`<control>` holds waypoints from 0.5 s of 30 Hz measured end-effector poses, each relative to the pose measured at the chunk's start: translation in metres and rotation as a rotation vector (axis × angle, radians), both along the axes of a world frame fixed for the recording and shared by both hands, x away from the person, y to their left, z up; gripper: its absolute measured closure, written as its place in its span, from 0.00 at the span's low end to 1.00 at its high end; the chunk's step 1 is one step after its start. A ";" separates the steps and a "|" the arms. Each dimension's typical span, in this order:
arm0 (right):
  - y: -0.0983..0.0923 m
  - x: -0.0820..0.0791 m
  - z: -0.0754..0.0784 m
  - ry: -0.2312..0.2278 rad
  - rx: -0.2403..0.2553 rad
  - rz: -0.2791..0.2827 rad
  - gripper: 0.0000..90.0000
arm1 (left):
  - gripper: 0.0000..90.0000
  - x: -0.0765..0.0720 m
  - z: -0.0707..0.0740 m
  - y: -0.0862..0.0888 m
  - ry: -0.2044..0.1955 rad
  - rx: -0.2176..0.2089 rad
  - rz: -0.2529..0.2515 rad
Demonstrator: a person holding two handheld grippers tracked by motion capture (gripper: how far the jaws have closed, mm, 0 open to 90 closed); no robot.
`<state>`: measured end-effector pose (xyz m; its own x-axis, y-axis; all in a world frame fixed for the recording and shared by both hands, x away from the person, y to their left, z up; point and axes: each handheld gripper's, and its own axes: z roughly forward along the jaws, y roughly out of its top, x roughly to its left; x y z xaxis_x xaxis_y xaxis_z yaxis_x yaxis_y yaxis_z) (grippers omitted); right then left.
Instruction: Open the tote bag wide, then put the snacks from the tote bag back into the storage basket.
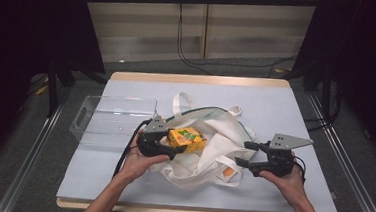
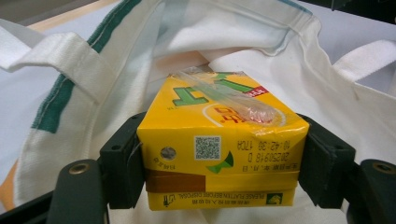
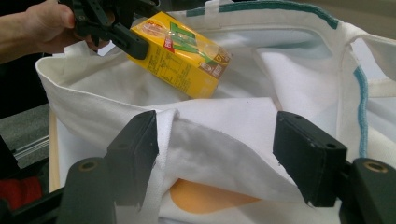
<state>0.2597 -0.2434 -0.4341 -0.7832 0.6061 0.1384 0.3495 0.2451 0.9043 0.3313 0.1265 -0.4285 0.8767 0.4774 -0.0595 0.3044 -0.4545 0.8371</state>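
Observation:
A yellow drink carton (image 1: pixel 187 138) with a straw taped to its side hangs tilted over the mouth of a white tote bag (image 1: pixel 214 138) with green trim. My left gripper (image 1: pixel 173 144) is shut on the carton; in the left gripper view both jaws press the sides of the carton (image 2: pixel 219 144), with the bag (image 2: pixel 289 51) open behind it. My right gripper (image 1: pixel 243 153) is at the bag's right edge with its jaws wide apart. In the right gripper view a fold of the bag (image 3: pixel 219 135) lies loose between the jaws of the right gripper (image 3: pixel 219 156), and the carton (image 3: pixel 187 60) shows beyond.
A clear plastic tray (image 1: pixel 110 118) stands on the table (image 1: pixel 286 108) left of the bag, close to my left hand. The bag's handles (image 1: pixel 178 103) trail toward the back. An orange patch (image 3: pixel 210 198) shows on the bag's lower cloth.

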 end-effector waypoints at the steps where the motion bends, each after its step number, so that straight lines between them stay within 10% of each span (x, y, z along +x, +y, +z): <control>1: 0.000 0.000 0.000 -0.003 -0.001 0.002 0.35 | 0.31 -0.001 0.002 0.000 0.002 0.005 -0.008; 15: 0.002 -0.002 0.000 -0.006 -0.002 0.007 0.35 | 0.31 -0.005 0.021 0.004 0.045 -0.010 -0.010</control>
